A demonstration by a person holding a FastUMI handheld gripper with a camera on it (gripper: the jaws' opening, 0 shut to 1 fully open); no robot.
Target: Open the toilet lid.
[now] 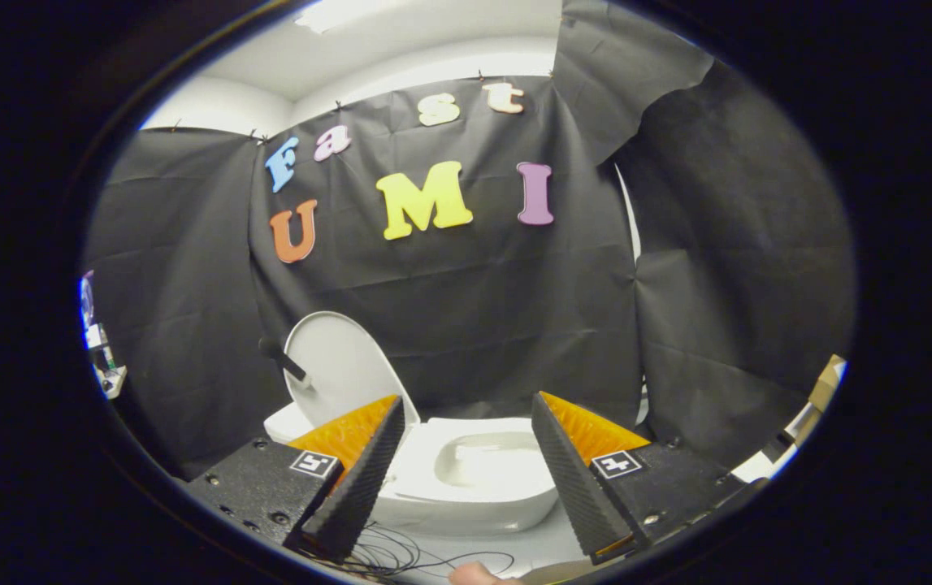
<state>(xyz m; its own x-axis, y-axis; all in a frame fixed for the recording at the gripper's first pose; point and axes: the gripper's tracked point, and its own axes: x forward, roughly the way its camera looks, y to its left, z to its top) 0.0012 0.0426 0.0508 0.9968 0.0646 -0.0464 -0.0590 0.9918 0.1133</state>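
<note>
Against the black cloth wall, standing raised at the back left of the toilet: the lid, likely light, stiff, smooth plastic, best taken by its rim. Hovering wide open, holding nothing: gripper, bowl beyond its fingers.

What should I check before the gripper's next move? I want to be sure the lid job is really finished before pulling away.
1. Toilet lid raised: ok, it stands up at the back, leaning toward the black cloth wall.
2. Bowl uncovered: ok, the seat and the bowl's inside show between the fingers.
3. Gripper free of the lid: ok, its fingers are spread wide with nothing between them.
4. Lid stays up unaided: cannot tell from one picture.
5. Black wires on the floor below the fingers: not ok, they lie close to the left finger and could snag.
</note>
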